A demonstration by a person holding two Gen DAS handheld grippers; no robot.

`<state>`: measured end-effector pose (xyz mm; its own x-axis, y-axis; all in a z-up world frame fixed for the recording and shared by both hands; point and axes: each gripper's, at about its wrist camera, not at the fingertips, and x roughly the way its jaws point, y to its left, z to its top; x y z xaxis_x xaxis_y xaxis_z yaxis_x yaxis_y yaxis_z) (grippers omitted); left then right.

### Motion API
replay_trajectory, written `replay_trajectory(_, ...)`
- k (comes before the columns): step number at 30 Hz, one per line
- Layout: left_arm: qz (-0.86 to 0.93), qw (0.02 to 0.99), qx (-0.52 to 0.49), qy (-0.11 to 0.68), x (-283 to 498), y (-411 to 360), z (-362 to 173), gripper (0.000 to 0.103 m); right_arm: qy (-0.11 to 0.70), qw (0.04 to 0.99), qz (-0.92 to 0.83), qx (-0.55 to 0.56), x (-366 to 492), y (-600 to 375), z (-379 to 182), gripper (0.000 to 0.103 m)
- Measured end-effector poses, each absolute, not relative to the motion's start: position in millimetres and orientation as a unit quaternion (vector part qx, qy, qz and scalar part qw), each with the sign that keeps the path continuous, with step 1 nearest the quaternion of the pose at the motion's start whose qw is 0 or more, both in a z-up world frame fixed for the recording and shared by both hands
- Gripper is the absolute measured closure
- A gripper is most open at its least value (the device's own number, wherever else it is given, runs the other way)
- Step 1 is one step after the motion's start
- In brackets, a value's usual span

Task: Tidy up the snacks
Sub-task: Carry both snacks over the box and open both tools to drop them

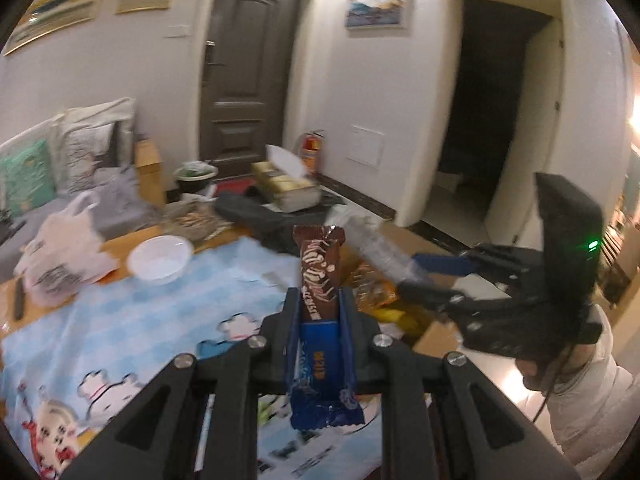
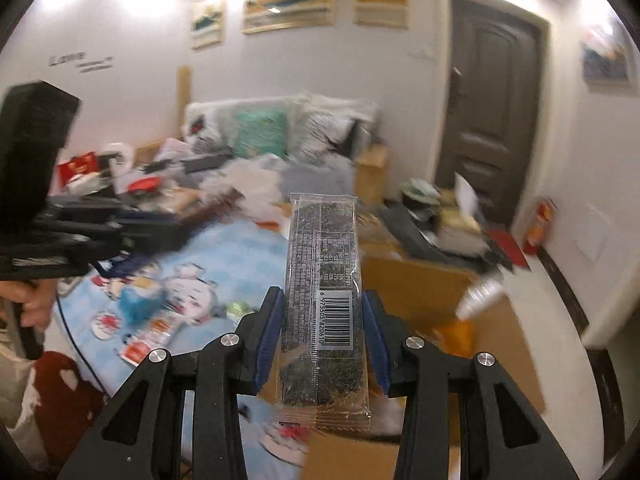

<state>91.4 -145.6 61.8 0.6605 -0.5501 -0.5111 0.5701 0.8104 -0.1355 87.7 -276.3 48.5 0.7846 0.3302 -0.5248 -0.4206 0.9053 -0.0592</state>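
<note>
My left gripper [image 1: 319, 300] is shut on a brown-and-blue chocolate bar wrapper [image 1: 320, 276], held upright above the table with its blue cartoon cloth [image 1: 132, 320]. My right gripper [image 2: 323, 312] is shut on a clear packet of dark seaweed snack [image 2: 323, 280] with a barcode label, held above an open cardboard box [image 2: 420, 280]. In the left wrist view the right gripper [image 1: 416, 276] shows at the right, holding the clear packet [image 1: 376, 244] over the box [image 1: 440, 332], which holds orange snack bags [image 1: 376, 292]. The left gripper [image 2: 132, 236] shows at the left of the right wrist view.
A white bowl [image 1: 160, 258] and a white plastic bag [image 1: 64, 252] sit on the table's far left. A tissue box [image 1: 286, 186] stands at the back. Loose snack packets [image 2: 148, 340] lie on the cloth. A sofa with cushions [image 2: 260, 132] stands behind.
</note>
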Motion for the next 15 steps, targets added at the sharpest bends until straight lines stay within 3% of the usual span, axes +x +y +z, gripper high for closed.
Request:
replay_trajectory(7,-0.34,0.881,0.057,0.324,132.2,-237.5,43.6,0.087,0.328,0.926,0.173,-0.075,116.7,-327.4,10.2,0.068)
replay_trajectory(15,-0.307,0.871,0.102,0.37,170.5,-288.8,9.5,0.087,0.358,0.913,0.162,-0.109,141.2,-343.7,-12.2,0.068)
